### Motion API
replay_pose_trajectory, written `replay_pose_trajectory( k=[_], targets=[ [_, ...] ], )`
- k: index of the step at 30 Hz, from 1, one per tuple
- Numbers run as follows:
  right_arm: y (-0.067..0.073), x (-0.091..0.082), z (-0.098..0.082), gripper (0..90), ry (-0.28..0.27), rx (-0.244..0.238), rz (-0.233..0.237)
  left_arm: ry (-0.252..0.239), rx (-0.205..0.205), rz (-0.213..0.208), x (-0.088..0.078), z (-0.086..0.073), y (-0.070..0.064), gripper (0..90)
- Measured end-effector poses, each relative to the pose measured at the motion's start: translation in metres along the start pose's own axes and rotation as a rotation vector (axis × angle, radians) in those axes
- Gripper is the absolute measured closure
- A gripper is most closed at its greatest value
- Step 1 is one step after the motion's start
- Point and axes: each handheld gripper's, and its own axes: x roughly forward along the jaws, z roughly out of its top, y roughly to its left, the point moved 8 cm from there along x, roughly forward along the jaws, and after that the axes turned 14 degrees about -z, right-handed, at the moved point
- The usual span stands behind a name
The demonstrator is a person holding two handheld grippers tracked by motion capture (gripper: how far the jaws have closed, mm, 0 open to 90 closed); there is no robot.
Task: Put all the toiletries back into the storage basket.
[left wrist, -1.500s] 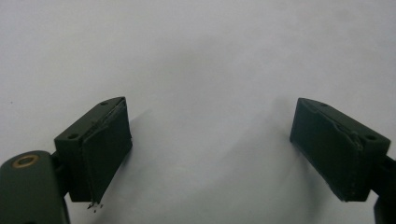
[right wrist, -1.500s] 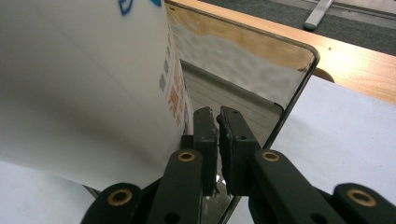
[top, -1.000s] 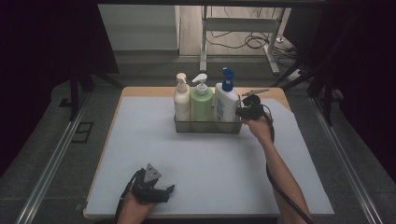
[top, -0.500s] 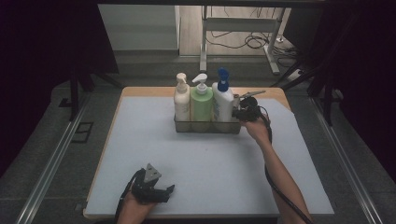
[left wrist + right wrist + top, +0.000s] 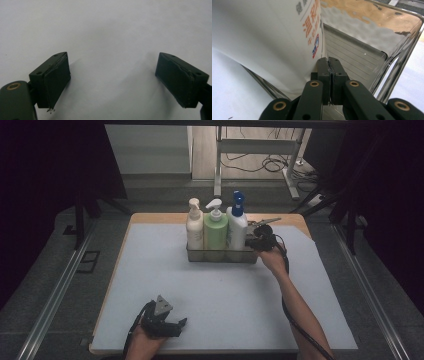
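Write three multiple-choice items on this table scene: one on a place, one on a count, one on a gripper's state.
1. Where does the blue-capped bottle stand in the tray?
A. at the end by the right hand-held gripper
B. in the middle
C. at the far end from it

2. How many bottles stand in the tray?
A. two
B. three
C. four

3. How do the left hand-held gripper's jaws stand?
A. shut on a bottle
B. shut on nothing
C. open over the bare mat

Answers: 1 A, the high view shows it next to the right gripper. 2 B, white, green and blue-capped stand in a row. 3 C, its own view shows the jaws wide apart.
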Motion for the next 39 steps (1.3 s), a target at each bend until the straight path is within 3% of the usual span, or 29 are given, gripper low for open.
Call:
replay_pose_trajectory(
  k=[17, 39],
  targets=[
    [0.003, -0.004, 0.001, 89.4, -0.001, 0.0, 0.009, 0.003, 0.002, 0.001, 0.0, 0.0, 0.0, 12.2],
    [0.013, -0.011, -0.001, 89.4, 0.003, -0.045, 0.017, 0.004, 0.001, 0.001, 0.0, 0.0, 0.0, 12.2]
  ],
)
